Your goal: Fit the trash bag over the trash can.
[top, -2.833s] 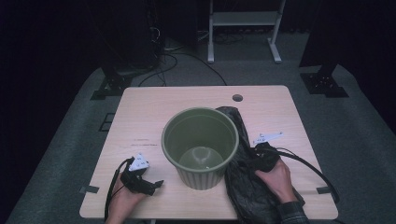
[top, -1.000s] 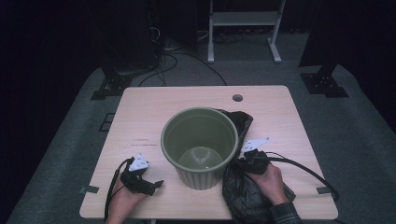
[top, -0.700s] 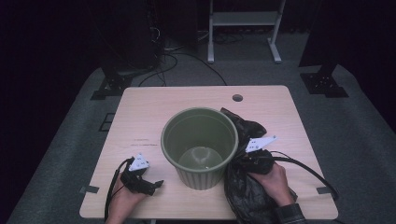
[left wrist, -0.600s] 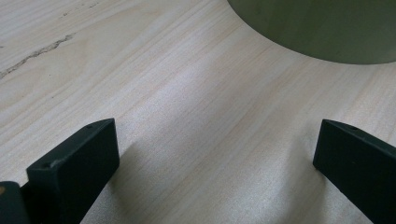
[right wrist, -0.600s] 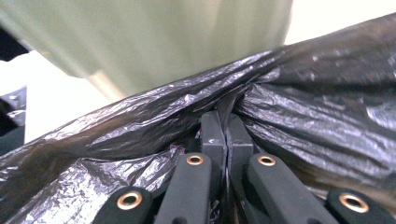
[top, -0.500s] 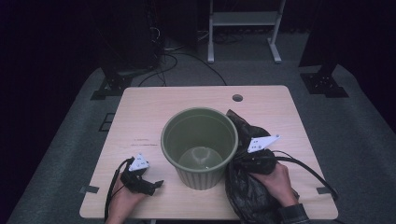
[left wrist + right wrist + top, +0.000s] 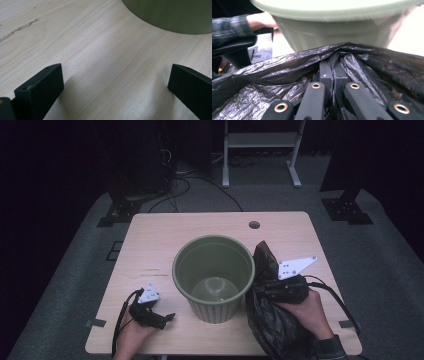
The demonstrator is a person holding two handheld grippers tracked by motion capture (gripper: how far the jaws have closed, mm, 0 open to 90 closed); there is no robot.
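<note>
An empty green bin [image 7: 214, 276] stands in the middle of the wooden table [image 7: 165, 235]. Right of it a crumpled black plastic bag [image 7: 272, 320] rises from the table's front right. My right gripper [image 7: 260, 288] is shut on the bag's upper edge, close beside the bin's rim. In the right gripper view the jaws pinch a fold of the bag [image 7: 287, 70] with the bin's wall [image 7: 332, 32] just beyond. My left gripper [image 7: 167, 318] rests on the table at the front left, open, with bare wood between its fingers [image 7: 40, 87] and the bin's base [image 7: 170, 15] ahead.
A round cable hole [image 7: 254, 225] sits near the table's far edge. Behind the table are a white stand [image 7: 260, 150], cables on the grey floor [image 7: 185, 180] and black stand feet [image 7: 345, 205]. The person's other sleeve [image 7: 229, 27] appears beyond the bin in the right gripper view.
My right gripper has risen with the bag's edge, lifting it up beside the bin's rim. The left gripper has stayed in place.
</note>
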